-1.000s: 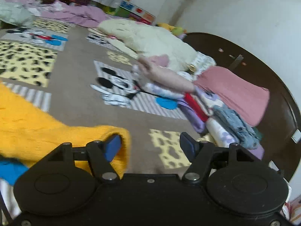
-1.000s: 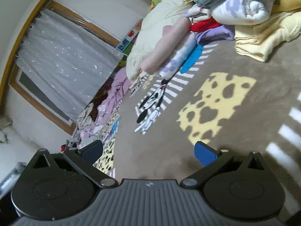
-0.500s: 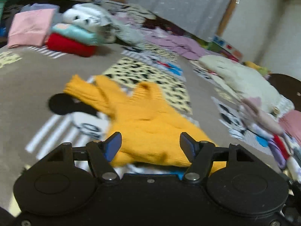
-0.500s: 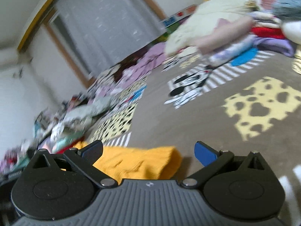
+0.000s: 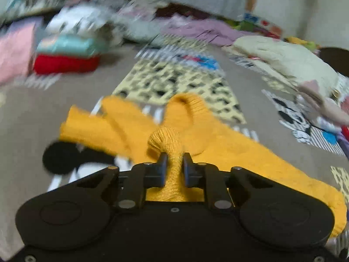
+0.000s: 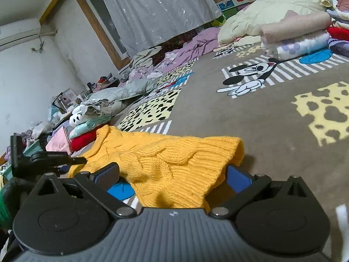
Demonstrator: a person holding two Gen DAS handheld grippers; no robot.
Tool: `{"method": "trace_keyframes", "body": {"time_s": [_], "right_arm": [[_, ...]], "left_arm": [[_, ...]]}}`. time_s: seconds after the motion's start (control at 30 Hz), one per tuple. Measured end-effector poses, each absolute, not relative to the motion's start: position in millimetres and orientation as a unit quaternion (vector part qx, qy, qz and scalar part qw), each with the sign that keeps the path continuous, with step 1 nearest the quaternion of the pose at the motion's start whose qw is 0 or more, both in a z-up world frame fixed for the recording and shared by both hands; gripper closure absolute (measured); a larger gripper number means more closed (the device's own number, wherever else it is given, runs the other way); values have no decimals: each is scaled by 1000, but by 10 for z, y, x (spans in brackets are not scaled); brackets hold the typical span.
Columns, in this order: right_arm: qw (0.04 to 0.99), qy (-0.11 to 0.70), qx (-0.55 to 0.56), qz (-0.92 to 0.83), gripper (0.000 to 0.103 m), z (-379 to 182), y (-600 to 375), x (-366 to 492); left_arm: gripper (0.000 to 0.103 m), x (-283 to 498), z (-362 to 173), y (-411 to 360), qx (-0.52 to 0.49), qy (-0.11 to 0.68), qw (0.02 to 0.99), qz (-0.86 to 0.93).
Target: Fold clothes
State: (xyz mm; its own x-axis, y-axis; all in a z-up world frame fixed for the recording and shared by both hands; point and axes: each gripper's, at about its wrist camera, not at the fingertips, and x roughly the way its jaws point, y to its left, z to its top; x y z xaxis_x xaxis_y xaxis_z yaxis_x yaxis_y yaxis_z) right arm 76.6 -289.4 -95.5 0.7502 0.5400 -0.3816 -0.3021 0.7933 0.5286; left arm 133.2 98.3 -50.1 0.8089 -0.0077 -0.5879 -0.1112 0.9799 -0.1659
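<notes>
The yellow knit sweater (image 5: 229, 152) lies spread on the patterned rug (image 6: 272, 118). Left tongs (image 5: 175, 159) pinch a bunched fold; right tongs (image 6: 172, 174) gape wide around its hem at six o'clock.

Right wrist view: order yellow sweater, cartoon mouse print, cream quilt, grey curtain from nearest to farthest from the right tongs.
1. yellow sweater: lying between the open right tongs, bottom centre.
2. cartoon mouse print: on the carpet, ahead and to the right.
3. cream quilt: heaped beyond the print, upper right.
4. grey curtain: hanging at the far wall, top centre.
</notes>
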Motion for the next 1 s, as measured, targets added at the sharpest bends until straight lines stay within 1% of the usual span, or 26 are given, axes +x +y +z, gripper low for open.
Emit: {"method": "trace_keyframes", "body": {"time_s": [0.13, 0.27, 0.33, 0.4, 0.47, 0.57, 0.7, 0.73, 0.83, 0.87, 0.93, 0.97, 1.0], "right_arm": [[898, 264, 265, 232, 0, -992, -3011, 796], [885, 257, 316, 227, 0, -1031, -3163, 818], [880, 249, 335, 226, 1, -1030, -3241, 808], [874, 239, 355, 232, 3, -1018, -3326, 792], [871, 226, 366, 238, 8, -980, -3429, 774], [872, 209, 370, 241, 9, -893, -3581, 746], [879, 210, 345, 253, 12, -794, -3579, 747], [881, 213, 328, 264, 14, -744, -3514, 751], [894, 227, 244, 301, 15, -553, -3169, 766], [897, 232, 209, 312, 15, -486, -3029, 774], [901, 241, 139, 332, 15, -353, -2749, 790], [901, 245, 104, 342, 15, -287, -2608, 798], [900, 249, 69, 351, 15, -220, -2468, 806]], "left_arm": [[93, 1287, -359, 483, -9, 286, 958, -26], [94, 1228, -364, -181, 95, 268, 954, -89], [95, 1142, -435, -515, 148, 259, 946, -127], [95, 990, -545, -829, 206, 248, 932, -165], [95, 814, -684, -1018, 254, 239, 915, -200], [95, 529, -897, -1176, 317, 229, 888, -241], [96, 278, -1020, -1104, 319, 234, 883, -251], [96, 231, -1038, -1076, 313, 236, 886, -249], [94, 121, -1053, -1006, 281, 232, 906, -216], [89, 82, -1052, -995, 270, 230, 911, -210], [53, 1, -1045, -979, 250, 224, 921, -199], [49, -51, -1035, -986, 242, 216, 926, -192], [48, -103, -1025, -993, 234, 208, 931, -186]]}}
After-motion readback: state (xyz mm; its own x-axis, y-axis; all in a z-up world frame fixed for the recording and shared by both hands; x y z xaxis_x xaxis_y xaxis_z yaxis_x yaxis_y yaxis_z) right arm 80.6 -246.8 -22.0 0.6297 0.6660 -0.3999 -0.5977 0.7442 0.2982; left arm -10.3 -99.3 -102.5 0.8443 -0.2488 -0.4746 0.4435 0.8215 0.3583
